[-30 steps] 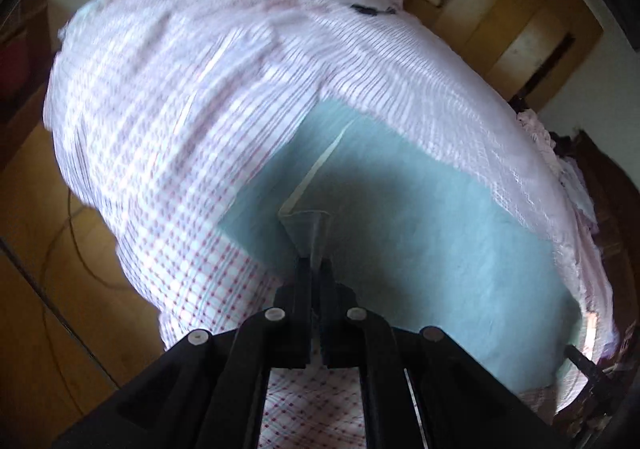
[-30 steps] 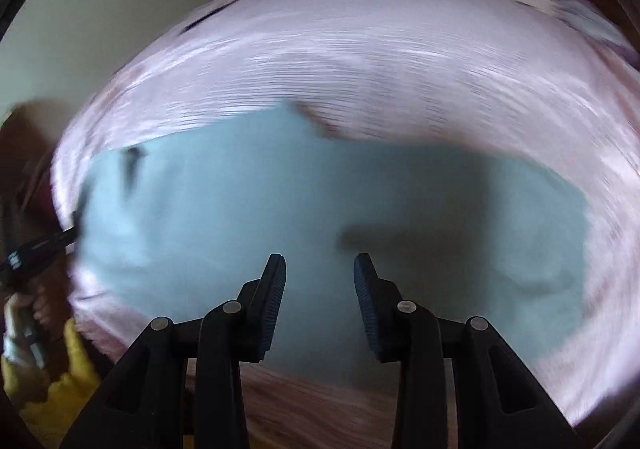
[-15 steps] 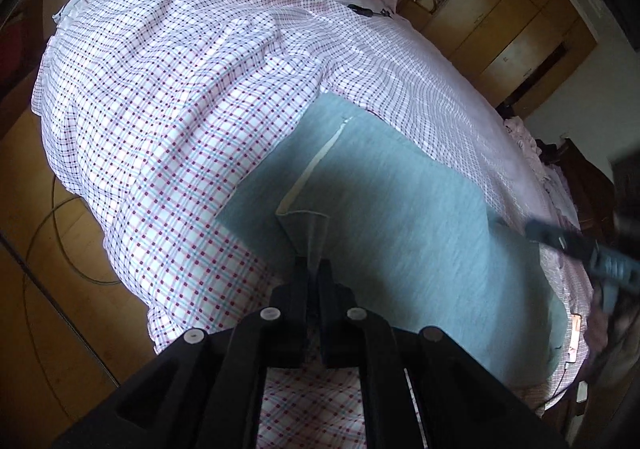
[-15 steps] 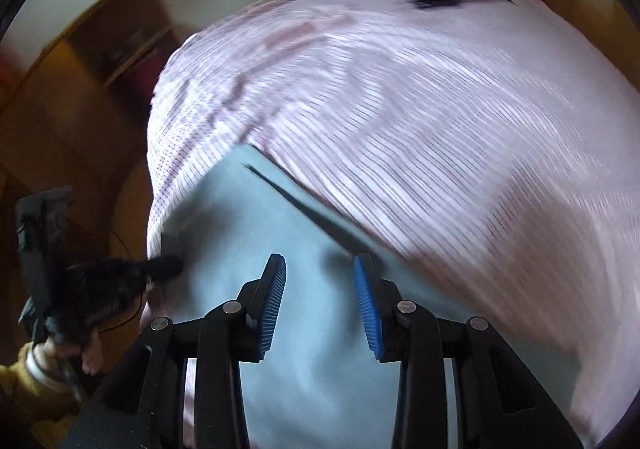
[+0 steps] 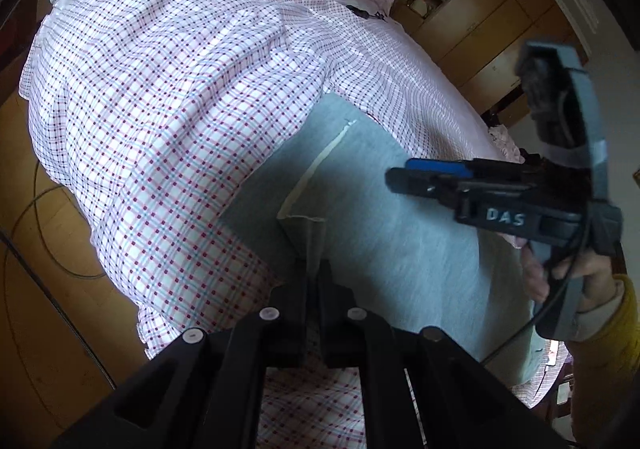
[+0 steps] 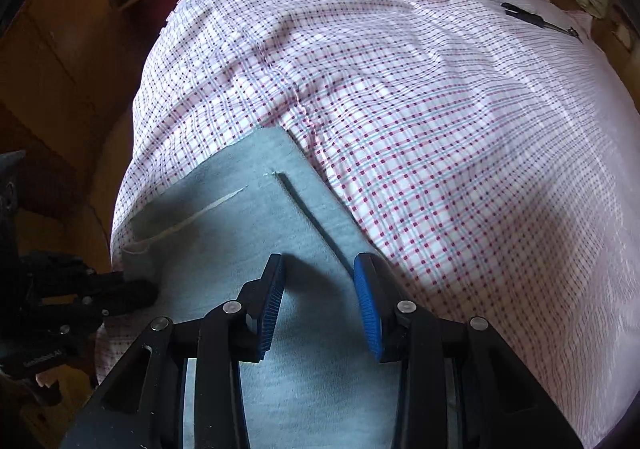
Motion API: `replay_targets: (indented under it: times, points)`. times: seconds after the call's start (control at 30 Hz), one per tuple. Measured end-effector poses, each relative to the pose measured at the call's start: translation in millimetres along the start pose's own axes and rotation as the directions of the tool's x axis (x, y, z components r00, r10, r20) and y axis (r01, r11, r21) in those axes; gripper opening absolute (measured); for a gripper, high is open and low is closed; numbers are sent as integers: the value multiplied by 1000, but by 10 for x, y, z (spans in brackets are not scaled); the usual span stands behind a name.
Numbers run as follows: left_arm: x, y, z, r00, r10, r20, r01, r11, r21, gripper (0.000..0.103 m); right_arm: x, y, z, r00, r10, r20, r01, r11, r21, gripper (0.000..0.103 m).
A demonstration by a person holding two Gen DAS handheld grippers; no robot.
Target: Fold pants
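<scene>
Grey pants [image 5: 380,233] lie flat on a bed with a pink checked sheet [image 5: 168,97]. My left gripper [image 5: 314,269] is shut on a corner of the pants, and the pinched fabric stands up in a small fold between its fingers. In the left wrist view my right gripper [image 5: 396,179] hangs over the pants at the right, held by a hand [image 5: 580,281] in a yellow sleeve. In its own view the right gripper [image 6: 318,283] is open, its blue pads above the pants [image 6: 248,209] near their right edge, with nothing between them. The left gripper [image 6: 136,293] shows at the lower left.
A small black object [image 6: 524,17] lies on the sheet [image 6: 440,129] at the far side. Wooden floor with a cable [image 5: 40,233] runs along the bed's left. Wooden cupboards [image 5: 480,21] stand beyond the bed.
My right gripper has swept across the pants and rolled, coming to the end near the left gripper and into the left wrist view. The left gripper kept its grip and shifted slightly.
</scene>
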State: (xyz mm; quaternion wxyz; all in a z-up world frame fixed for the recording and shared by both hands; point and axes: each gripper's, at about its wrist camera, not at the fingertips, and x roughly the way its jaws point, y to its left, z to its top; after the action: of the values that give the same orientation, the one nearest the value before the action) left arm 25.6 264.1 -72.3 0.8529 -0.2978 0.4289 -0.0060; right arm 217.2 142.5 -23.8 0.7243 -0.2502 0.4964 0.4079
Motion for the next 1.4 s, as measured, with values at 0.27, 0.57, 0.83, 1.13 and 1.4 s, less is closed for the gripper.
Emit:
replay_targets:
  times: [0.27,0.57,0.83,1.13,1.4]
  points:
    - [42,102,62,1000,-12,4,12,1000,-7,3,49,-3,34,1000,27,2,-27,999,-29,28]
    - [33,88,48,999,-4,37,3,1000,10,3,-46,82,14,992,48,117,-47,999,-17,0]
    - [-262,-60,131,986,-30,166,19,998,68,3,-188,167,242,975,0,222,7,999,-31,0]
    - [-25,205,142,991,42,124,-44,999,12,3,134,66,232,975,24,221,-28,999,16,0]
    - [1,223,105,989,99,105,-102,995,18,5,-361,-219,125,951,74,300,-136,972,193,13]
